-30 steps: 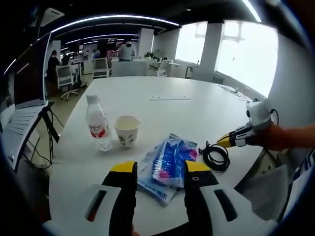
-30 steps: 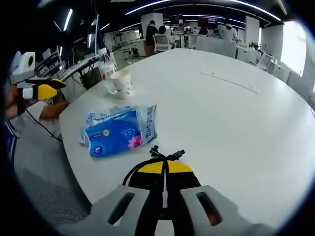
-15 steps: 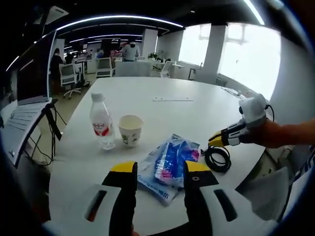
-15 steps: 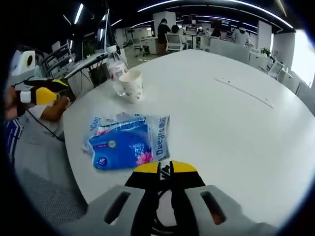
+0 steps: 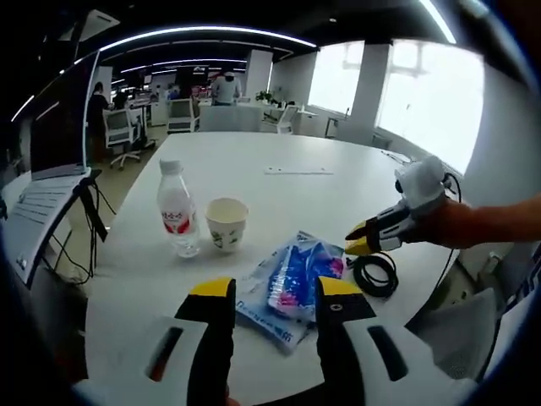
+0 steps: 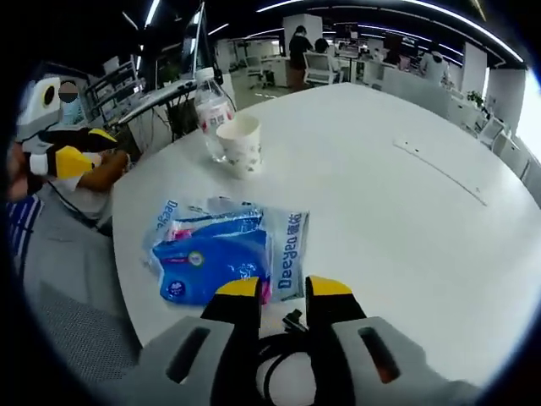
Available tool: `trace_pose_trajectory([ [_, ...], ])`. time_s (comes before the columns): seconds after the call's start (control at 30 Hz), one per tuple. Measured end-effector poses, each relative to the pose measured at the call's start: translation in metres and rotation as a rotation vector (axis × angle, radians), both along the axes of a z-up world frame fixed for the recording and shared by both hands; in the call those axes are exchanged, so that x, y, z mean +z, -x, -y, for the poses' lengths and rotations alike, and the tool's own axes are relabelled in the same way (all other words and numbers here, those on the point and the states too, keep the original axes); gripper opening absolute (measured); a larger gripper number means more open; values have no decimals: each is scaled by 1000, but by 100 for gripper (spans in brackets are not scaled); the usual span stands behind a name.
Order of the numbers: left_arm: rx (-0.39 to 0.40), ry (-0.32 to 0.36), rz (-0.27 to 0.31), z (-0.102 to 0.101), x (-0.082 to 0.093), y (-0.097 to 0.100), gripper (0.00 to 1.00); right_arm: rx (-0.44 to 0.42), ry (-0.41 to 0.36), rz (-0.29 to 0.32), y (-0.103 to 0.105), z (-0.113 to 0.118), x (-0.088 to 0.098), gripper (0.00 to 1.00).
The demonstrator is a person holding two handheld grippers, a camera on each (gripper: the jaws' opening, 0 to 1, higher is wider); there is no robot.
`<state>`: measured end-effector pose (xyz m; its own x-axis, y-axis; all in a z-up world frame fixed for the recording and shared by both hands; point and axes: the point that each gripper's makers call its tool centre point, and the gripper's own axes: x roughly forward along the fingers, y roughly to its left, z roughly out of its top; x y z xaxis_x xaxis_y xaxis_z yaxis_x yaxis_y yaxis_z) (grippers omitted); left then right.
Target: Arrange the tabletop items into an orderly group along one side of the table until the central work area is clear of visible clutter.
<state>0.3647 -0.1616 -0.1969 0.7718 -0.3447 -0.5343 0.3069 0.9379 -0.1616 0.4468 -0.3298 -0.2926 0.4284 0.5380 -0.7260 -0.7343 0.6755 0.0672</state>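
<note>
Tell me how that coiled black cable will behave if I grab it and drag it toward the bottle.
The black cable lies in a loose coil, so it will probably flop and unwind rather than move as one piece. It looks thin and light, so a pinch by the right gripper, now open above it, may lift just one loop.

Open-plan office behind desk. Left gripper view: laptop (image 5: 51, 127) on stand at left edge, screen dark, cables hanging beneath. White office chair (image 5: 117, 135) upper left, near standing person (image 5: 95, 106). Second person (image 5: 224, 87) at far desks, top centre. Bright windows (image 5: 423, 93) upper right, white pillar (image 5: 365, 85) between panes. Ceiling light strips (image 5: 203, 32) curve across top. Right gripper view: chairs (image 6: 321, 68) and people at upper centre, mesh chair seat (image 6: 76, 330) lower left.
</note>
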Motion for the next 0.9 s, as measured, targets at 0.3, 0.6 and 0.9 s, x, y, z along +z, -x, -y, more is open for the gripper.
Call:
trace_pose_trajectory([
  [0.3,1,-1,-3,-2,1,3,36,89,21,-19,-7,-23,-7,26],
  [0.6,19,-9,1,-12,5,3,36,200,22,-27,-14,-45,-9,27],
  [0.9,27,-11,-2,-16,5,5,36,379,125,-15,-9,-50,-16,31],
])
